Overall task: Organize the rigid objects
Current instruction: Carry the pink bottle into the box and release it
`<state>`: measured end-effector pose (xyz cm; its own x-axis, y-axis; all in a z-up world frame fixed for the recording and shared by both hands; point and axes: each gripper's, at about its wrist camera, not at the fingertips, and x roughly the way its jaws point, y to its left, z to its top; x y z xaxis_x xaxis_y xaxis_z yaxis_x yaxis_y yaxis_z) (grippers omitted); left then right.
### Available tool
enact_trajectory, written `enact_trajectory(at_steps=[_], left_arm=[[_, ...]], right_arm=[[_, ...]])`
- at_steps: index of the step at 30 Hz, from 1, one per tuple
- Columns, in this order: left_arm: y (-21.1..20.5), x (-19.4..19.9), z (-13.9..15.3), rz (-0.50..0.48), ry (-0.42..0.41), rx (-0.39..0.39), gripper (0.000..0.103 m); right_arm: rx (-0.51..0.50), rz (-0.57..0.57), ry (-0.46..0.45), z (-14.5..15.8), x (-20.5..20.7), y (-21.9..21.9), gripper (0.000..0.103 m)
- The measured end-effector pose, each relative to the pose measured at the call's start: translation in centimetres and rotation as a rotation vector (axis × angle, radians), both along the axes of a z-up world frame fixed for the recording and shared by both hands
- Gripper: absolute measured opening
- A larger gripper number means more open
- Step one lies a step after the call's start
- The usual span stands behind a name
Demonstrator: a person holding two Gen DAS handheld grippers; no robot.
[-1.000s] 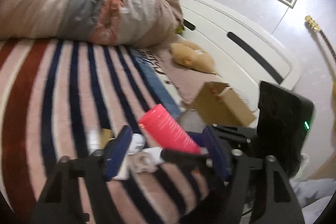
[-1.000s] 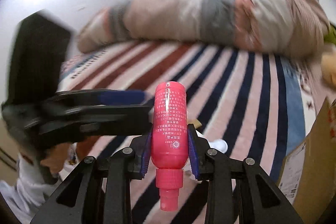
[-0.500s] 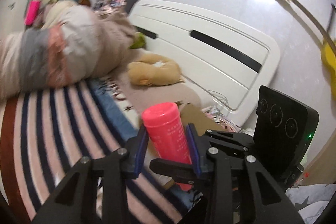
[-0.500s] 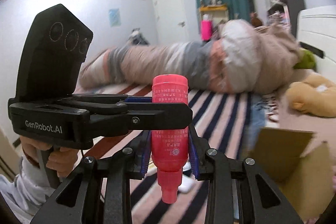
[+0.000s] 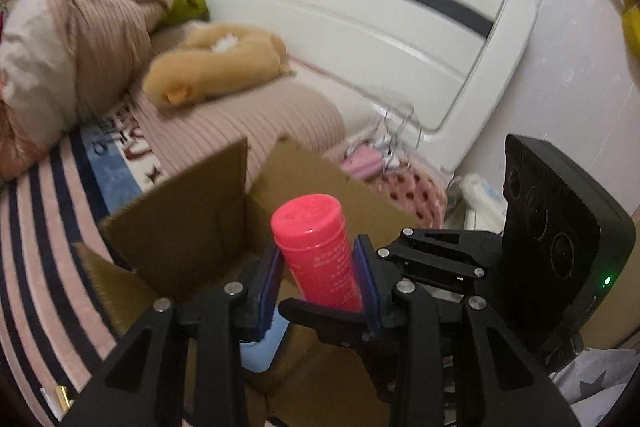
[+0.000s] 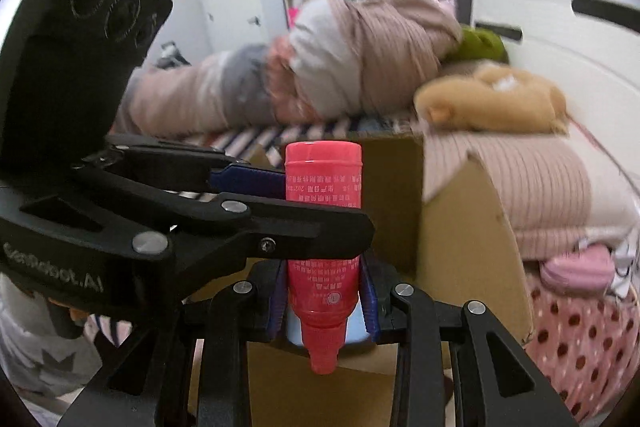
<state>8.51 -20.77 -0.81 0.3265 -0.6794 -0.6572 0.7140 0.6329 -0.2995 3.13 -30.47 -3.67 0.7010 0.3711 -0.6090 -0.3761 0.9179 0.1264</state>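
Since a second ago both claws have swung off the striped bedspread and now sit over the open cardboard box [image 5: 188, 227], carrying the pink bottle [image 5: 320, 251] along; the loose small items on the stripes are out of view.

Left to right in the left wrist view: striped bedspread [image 5: 36, 247], box flap, bottle, then the right claw's black body.

Left claw [image 5: 318, 291]: blue pads sit tight against both sides of the bottle, so it looks clenched on it. Right claw [image 6: 326, 301]: also clamped on the same bottle lower down, near the neck, nozzle pointing down toward the camera. The bottle hangs above the box opening, nearer the box's front edge than its far wall, touching no cardboard.

Risks, as I judge them:
- Two claws on one bottle: if one lets go late or pulls sideways, the bottle could twist or pop free.
- Smooth plastic, so it could slip if the clamp loosens early.
- Dropped from here it may hit the pale blue object [image 5: 262, 351] already in the box, or clip a raised flap and land on the bed.

Counts: one pink bottle, one cardboard box, one pale blue object inside, two claws, one tan plush toy [image 5: 216, 67] beyond the box's far side.
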Motion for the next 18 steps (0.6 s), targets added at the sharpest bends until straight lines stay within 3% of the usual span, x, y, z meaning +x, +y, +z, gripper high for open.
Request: enact_trajectory(at_steps=[4,11,13,15,17,18], left_arm=[[-0.9,0.9,-1.2,-0.007,0.052,0.024,0.033],[-1.3,1.6,-1.5,0.007,0.055,0.052,0.033],[-1.1,1.5,-1.2,0.017,0.044,0.054,0.051],[-0.8,1.5,-1.0,0.031,0.028,0.054,0.062],[-0.2,1.3,-0.7,0.041,0.026,0.045,0.062],[0.1,1.3,-0.6,0.048,0.025,0.038,0.062]], right_arm=[[-0.044,-0.037,0.048,-0.7,1.0,-0.6,0.027],[-0.060,-0.079,0.089,-1.4,2.2,-0.9,0.027],[-0.057,-0.086,0.094,-1.5,2.1,-1.0,0.027],[-0.056,-0.090,0.089,-1.3,1.7,-1.1,0.033],[-0.069,-0.098,0.077,-1.0,1.5,-0.9,0.051],[-0.077,-0.100,0.069,-0.9,1.4,-0.7,0.055]])
